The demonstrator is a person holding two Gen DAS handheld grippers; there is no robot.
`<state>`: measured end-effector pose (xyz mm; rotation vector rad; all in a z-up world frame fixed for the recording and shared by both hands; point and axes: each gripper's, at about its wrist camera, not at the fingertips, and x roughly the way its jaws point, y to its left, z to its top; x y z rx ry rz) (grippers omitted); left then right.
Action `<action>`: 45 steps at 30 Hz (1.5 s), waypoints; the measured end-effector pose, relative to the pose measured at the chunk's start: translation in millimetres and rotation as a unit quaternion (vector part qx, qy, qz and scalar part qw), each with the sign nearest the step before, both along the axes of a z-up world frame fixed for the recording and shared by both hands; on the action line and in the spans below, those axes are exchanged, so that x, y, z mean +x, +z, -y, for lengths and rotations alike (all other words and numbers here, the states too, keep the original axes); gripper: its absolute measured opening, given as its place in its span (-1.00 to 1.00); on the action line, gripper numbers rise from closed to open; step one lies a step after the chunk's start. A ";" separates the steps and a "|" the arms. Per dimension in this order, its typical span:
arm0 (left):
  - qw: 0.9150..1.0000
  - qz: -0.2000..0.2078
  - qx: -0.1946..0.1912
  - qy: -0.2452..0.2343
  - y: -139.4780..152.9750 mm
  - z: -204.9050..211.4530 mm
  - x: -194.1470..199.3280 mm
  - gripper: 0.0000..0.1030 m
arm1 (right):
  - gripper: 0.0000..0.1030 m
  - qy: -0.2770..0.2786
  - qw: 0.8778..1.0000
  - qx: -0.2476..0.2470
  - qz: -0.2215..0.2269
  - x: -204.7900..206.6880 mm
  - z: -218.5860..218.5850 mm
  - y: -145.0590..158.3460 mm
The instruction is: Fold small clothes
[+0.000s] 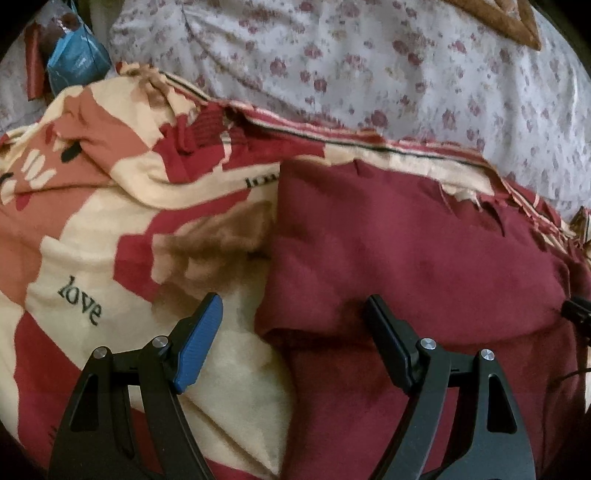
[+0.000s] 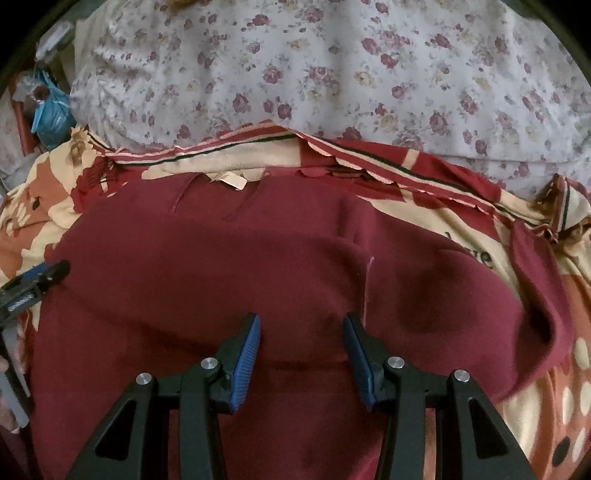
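Observation:
A dark red garment (image 1: 406,258) (image 2: 221,266) lies spread on a red and cream blanket (image 1: 92,258) (image 2: 461,221). Its pale neck label (image 2: 231,181) sits at the far edge. A crease runs down the cloth right of the middle in the right wrist view. My left gripper (image 1: 293,301) is open wide, straddling the garment's left edge, one finger over the blanket and one over the cloth. It also shows as my left gripper (image 2: 37,280) at the garment's left side. My right gripper (image 2: 301,317) hangs open over the garment's near part, nothing between its pads; its tip (image 1: 576,310) shows at the right.
A white sheet with red flowers (image 1: 369,66) (image 2: 295,74) covers the bed beyond the blanket. A blue packet (image 1: 74,62) (image 2: 51,110) lies at the far left. A brown object (image 1: 509,22) sits at the top right corner.

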<state>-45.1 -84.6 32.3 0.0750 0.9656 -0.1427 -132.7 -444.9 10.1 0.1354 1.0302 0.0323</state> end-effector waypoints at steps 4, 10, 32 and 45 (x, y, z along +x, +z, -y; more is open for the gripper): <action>1.000 0.008 -0.006 -0.009 4.8 3.6 -5.8 0.55 | -0.13 -0.010 1.000 0.028 0.009 -20.6 10.6 13.8; 0.999 0.033 -0.016 -0.037 15.8 17.4 -19.5 0.56 | -0.07 -0.054 0.997 0.047 0.031 -66.1 50.6 32.4; 0.996 0.051 -0.068 -0.023 22.5 11.2 -22.1 0.56 | -0.06 -0.181 0.983 0.032 0.012 -52.9 163.3 31.4; 0.997 0.047 -0.048 -0.027 14.8 18.9 -10.8 0.56 | -0.06 -0.229 0.970 0.013 -0.078 47.1 228.3 -28.6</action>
